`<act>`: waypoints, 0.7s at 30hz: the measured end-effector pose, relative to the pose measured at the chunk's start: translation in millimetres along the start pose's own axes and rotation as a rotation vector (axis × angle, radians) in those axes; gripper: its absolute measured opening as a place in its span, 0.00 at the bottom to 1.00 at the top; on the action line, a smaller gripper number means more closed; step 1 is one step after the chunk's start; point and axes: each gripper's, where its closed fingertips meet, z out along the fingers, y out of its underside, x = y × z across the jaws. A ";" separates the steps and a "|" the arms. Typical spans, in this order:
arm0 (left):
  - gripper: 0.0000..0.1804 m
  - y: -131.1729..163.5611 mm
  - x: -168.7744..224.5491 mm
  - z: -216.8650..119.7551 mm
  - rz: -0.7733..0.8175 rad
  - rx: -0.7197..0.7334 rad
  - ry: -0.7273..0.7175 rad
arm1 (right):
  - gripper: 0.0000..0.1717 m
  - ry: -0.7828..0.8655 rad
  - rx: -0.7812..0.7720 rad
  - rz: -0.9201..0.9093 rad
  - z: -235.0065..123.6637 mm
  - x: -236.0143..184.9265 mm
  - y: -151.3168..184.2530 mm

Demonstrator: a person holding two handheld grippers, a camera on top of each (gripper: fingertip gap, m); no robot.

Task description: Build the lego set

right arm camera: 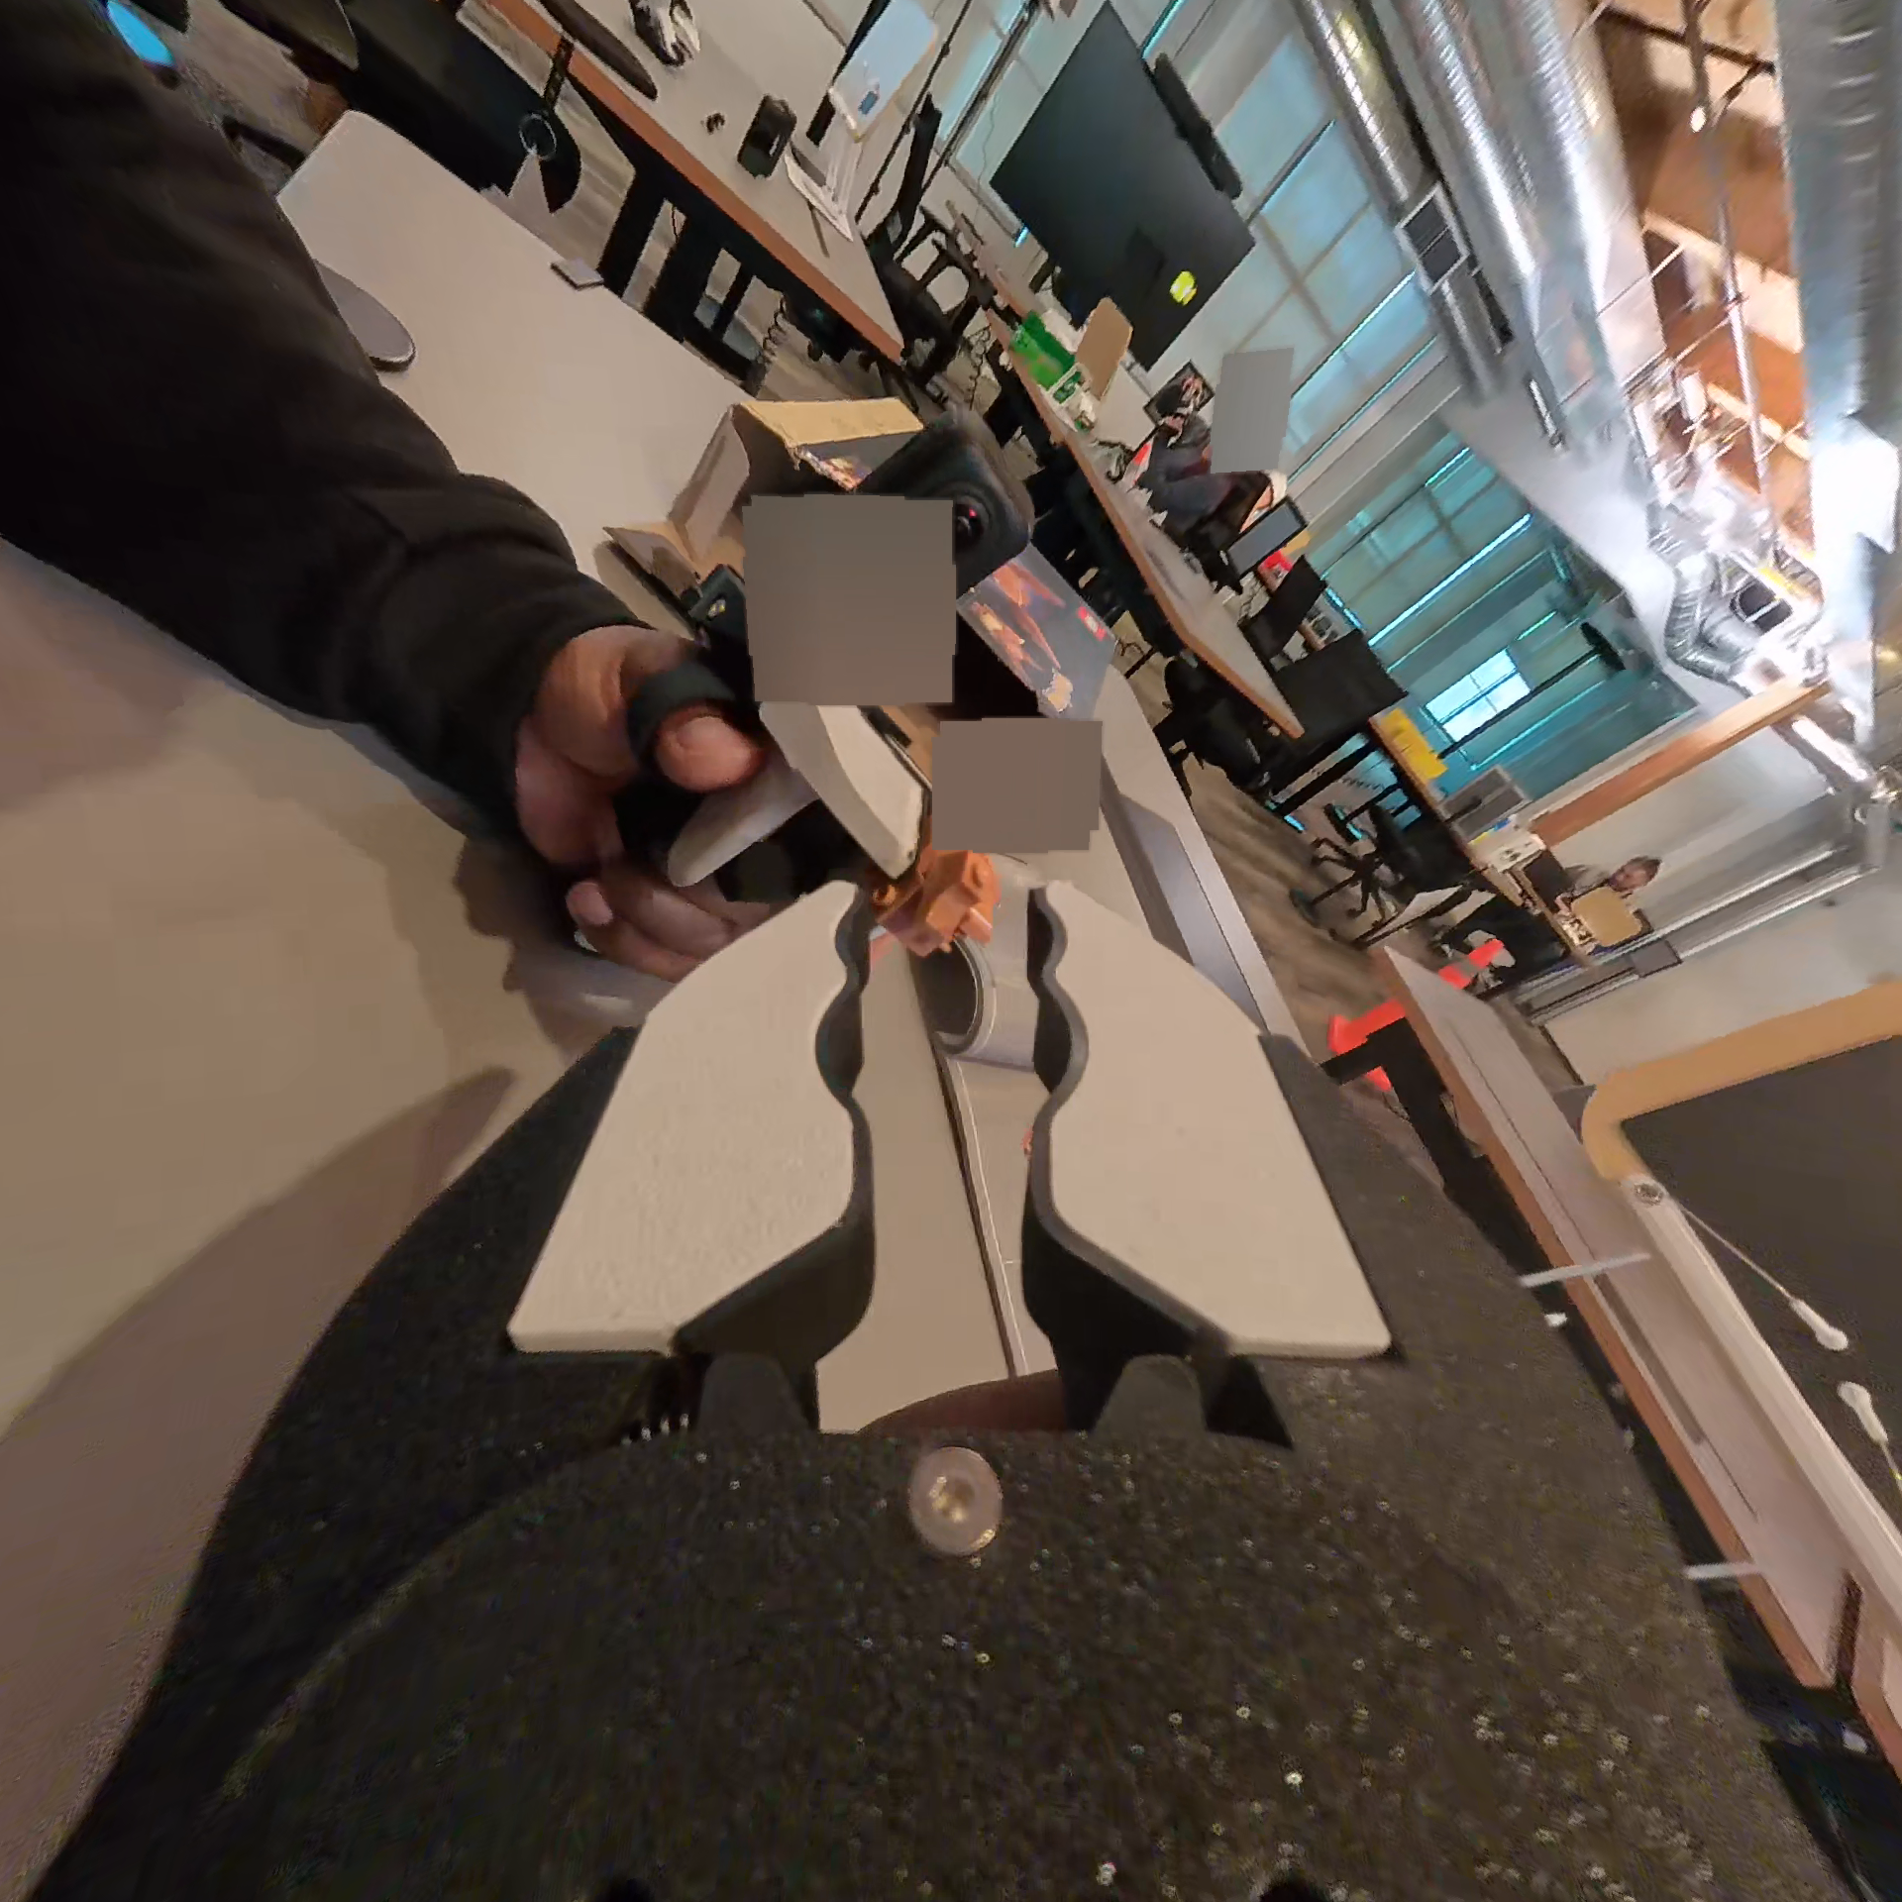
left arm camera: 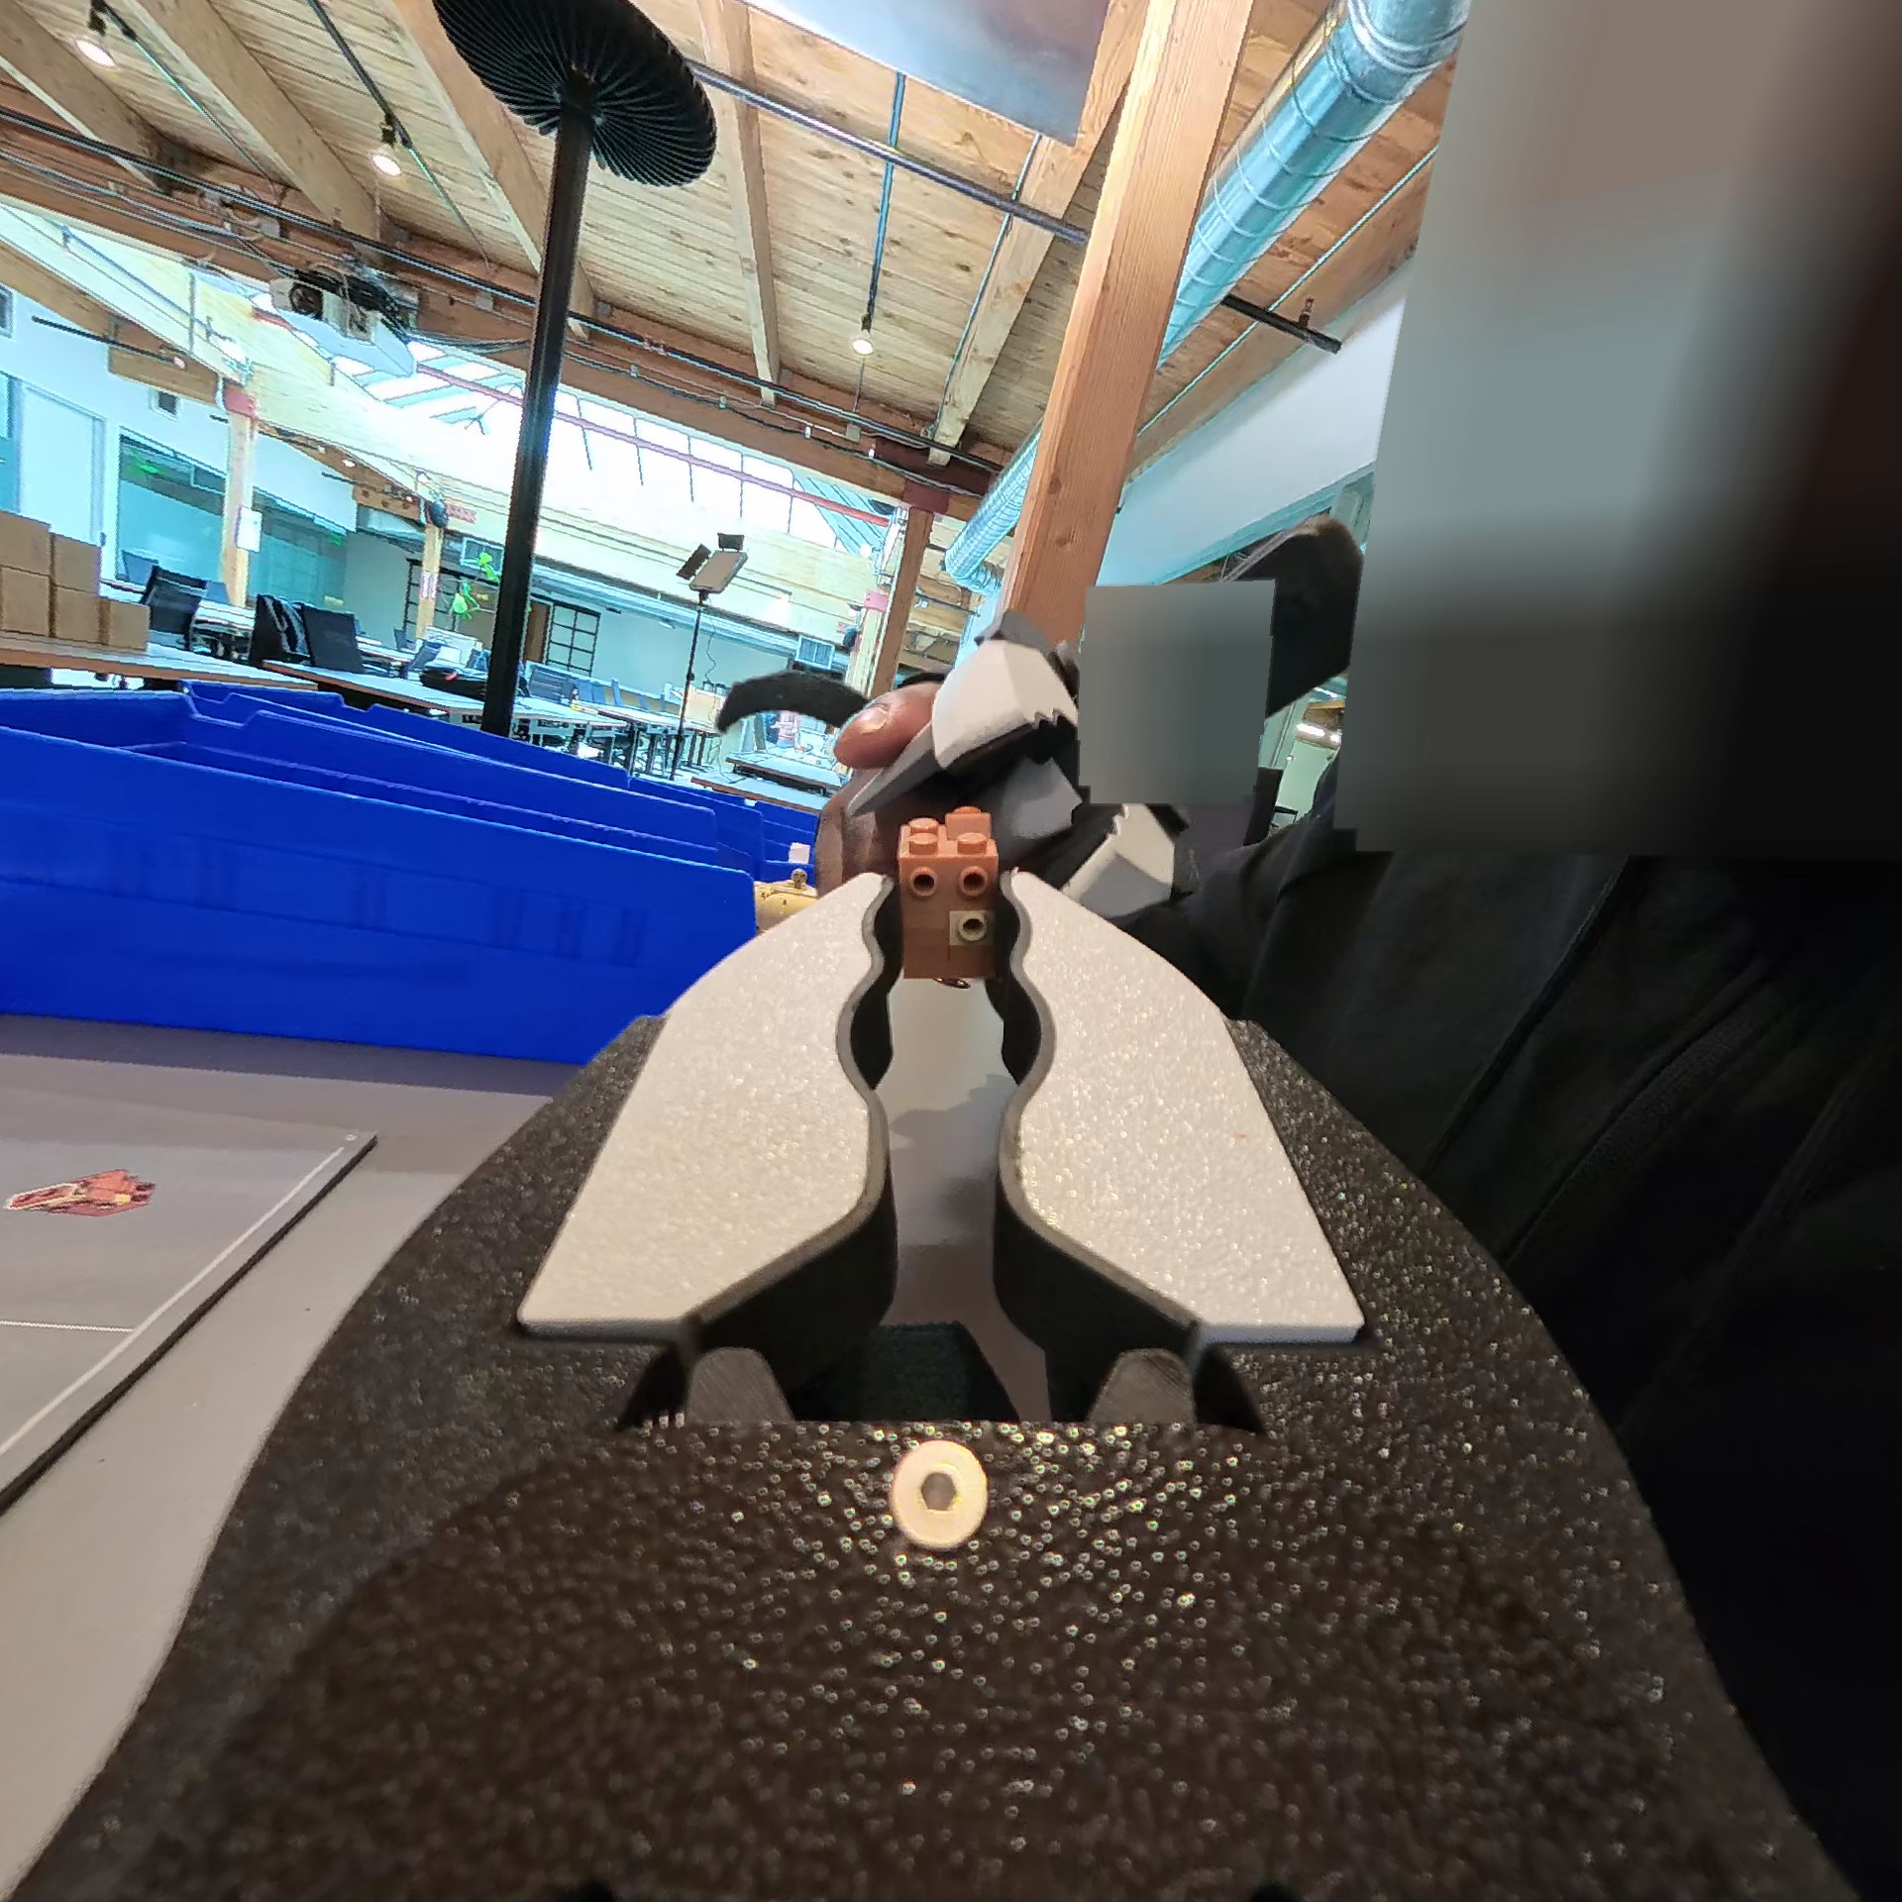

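Left gripper (left arm camera: 949, 906) over grey table (left arm camera: 154, 1462), timber-ceilinged hall.

Timbered ceiling (left arm camera: 823, 154), seemingly workshop desks (right arm camera: 782, 237)

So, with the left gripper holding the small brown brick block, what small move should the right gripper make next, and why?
Probably a short move forward, to bring its open fingers around the brown brick block. The left gripper clamps the block at its fingertips. The right gripper is open and holds nothing, and the block sits just beyond its fingertips, off to the left finger's side.
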 end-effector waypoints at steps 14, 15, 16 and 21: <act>0.09 6.5 -3.1 3.1 -0.027 -0.046 -0.020 | 0.14 0.025 0.023 -0.150 15.1 -6.2 6.6; 0.09 6.4 -3.5 2.8 -0.033 -0.045 -0.021 | 0.14 0.031 0.021 -0.165 15.7 -6.0 7.0; 0.09 6.2 -3.9 2.6 -0.041 -0.044 -0.021 | 0.14 0.037 0.020 -0.180 16.1 -5.6 7.4; 0.09 5.1 -4.9 1.7 -0.072 -0.036 -0.019 | 0.14 0.051 0.030 -0.214 17.8 -4.9 7.7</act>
